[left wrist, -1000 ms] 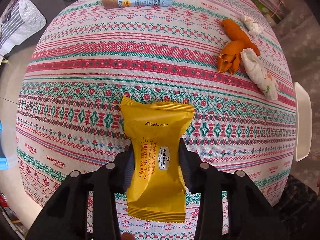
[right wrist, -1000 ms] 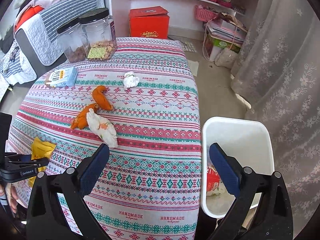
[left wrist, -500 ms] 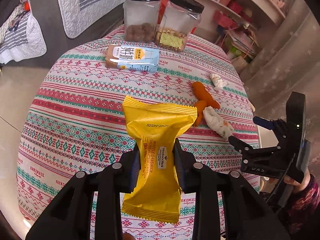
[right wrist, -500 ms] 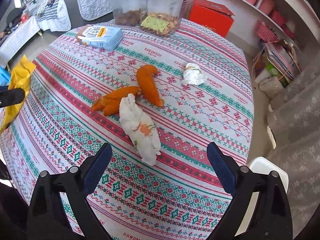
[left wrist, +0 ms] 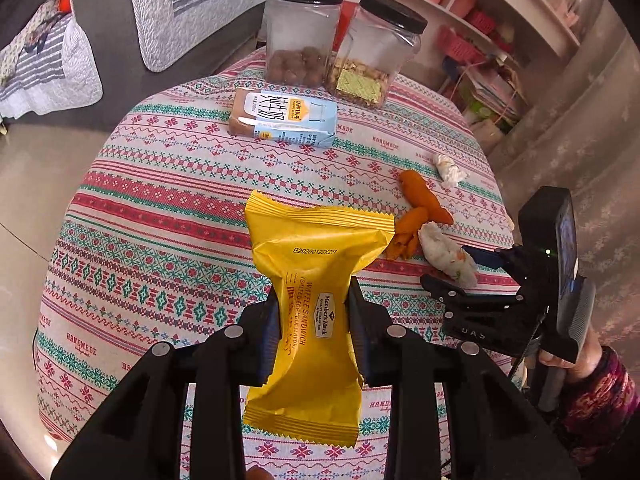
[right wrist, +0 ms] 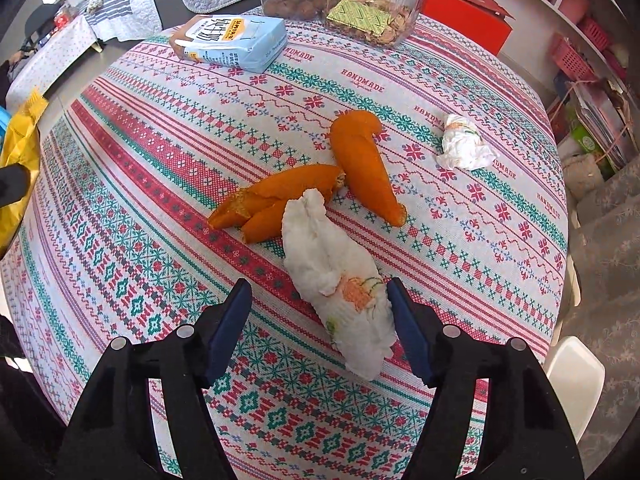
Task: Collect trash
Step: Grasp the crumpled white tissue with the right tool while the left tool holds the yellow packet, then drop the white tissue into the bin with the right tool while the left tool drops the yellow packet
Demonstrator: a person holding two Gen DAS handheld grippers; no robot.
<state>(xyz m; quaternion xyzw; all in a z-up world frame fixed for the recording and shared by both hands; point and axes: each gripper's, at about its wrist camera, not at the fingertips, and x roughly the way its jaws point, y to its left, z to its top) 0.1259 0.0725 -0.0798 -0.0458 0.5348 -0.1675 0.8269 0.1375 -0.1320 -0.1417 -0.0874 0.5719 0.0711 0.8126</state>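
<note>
My left gripper is shut on a yellow snack wrapper and holds it above the patterned tablecloth. Over a crumpled white tissue, my right gripper has its jaws closing. The tissue lies between the blue pads, close to the right one, and I see no squeeze on it. Orange peel pieces lie just beyond the tissue. A smaller tissue wad sits farther right. In the left wrist view the right gripper hangs over the same tissue, beside the peels.
A blue milk carton lies at the table's far side, with two black-lidded jars behind it. A white bin's rim shows past the right table edge. A person's sleeve and hand hold the right gripper. Shelves and a sofa surround the table.
The right gripper came from the bin side to above the large tissue, lowered, and its jaws narrowed. The left gripper rose and tilted up with the yellow wrapper, bringing the jars into view.
</note>
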